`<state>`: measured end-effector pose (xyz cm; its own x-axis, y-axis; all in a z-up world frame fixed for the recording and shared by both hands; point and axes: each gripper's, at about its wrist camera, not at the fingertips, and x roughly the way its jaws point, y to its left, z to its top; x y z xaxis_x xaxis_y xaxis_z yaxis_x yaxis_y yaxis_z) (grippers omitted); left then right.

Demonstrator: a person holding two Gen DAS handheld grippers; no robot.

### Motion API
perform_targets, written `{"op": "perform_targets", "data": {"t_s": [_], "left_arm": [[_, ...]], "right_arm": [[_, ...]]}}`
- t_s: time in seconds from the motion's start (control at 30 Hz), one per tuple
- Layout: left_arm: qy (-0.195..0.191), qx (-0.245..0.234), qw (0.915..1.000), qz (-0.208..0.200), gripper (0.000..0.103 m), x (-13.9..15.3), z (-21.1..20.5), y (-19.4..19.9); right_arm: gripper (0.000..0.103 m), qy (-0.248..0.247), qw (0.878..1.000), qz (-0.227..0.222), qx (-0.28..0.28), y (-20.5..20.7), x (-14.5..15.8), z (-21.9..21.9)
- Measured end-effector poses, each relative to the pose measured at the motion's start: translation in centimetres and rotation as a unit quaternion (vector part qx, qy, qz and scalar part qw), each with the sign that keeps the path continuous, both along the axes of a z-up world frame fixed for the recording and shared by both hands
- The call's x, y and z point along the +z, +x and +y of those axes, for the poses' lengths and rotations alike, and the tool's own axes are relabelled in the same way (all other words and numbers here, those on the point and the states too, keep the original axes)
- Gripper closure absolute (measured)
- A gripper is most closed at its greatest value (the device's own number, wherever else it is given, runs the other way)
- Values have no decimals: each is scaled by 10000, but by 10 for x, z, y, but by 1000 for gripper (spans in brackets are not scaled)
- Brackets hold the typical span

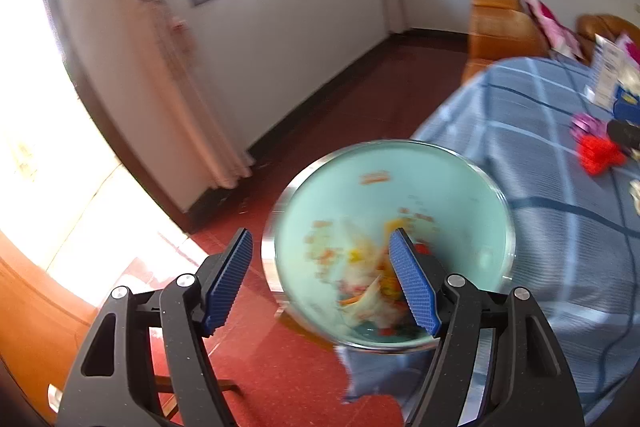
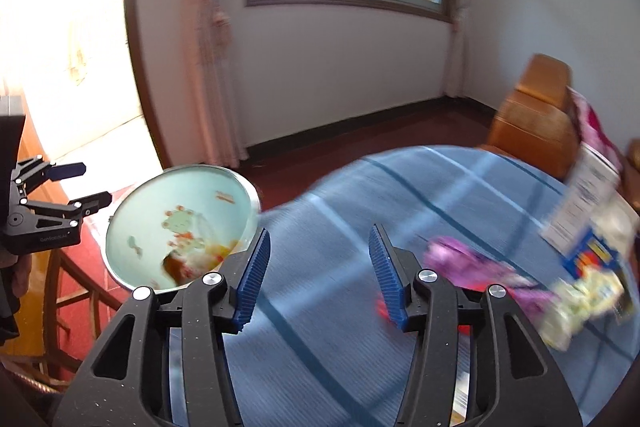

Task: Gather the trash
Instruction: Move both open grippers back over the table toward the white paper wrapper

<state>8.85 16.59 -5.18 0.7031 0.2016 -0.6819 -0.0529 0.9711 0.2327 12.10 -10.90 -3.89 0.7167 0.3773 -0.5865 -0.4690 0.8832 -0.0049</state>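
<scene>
A pale green bowl [image 1: 440, 195] with a metal rim sits at the left edge of the blue checked table and holds several crumpled wrappers [image 1: 372, 291]. My left gripper [image 1: 324, 279] is open; the bowl's near rim lies between its fingers without being pressed. In the right wrist view the same bowl [image 2: 160, 203] is at the left, with the left gripper [image 2: 96, 183] open just beside it. My right gripper [image 2: 320, 279] is open over bare cloth, with nothing between its fingers. A purple wrapper [image 2: 468, 259], a red one [image 2: 464, 329] and a white-green one [image 2: 580, 303] lie to its right.
The table [image 2: 320, 347] wears a blue checked cloth. A white box [image 2: 580, 203] and a blue packet [image 2: 592, 255] stand at its far right. An orange chair [image 2: 532, 115] is behind it. Red floor [image 1: 280, 367] and a wooden frame [image 2: 72, 291] lie to the left.
</scene>
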Motion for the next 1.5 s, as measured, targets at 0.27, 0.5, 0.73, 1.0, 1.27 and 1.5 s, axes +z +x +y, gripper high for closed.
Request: {"op": "perform_targets", "data": {"t_s": [0.27,0.5,0.73,1.0,1.27,1.5], "left_arm": [[50,-834,9964,175,33,-15,-76,5],[5,-1139,9934,155,32,-16,-119,12],[12,-1234,9920,267,29,-29,-135,9],[-96,-1137,9932,239,26,-27,-124,12],[-117,-1156,9929,269,26,-29,-123,13],[-116,-1194,9924,293,26,-30,-125,13]], "right_arm": [[46,140,9891,285,-1438,-28,-19,-128],[46,309,9788,628,-1926,-43,-44,-175],[35,448,9792,783,-1819,-41,-50,-162],[35,172,9799,1123,-1640,-29,-62,-143],[47,89,9781,1437,-1501,-27,-70,-146],[41,-265,9704,1007,-2179,-35,-62,-170]]}}
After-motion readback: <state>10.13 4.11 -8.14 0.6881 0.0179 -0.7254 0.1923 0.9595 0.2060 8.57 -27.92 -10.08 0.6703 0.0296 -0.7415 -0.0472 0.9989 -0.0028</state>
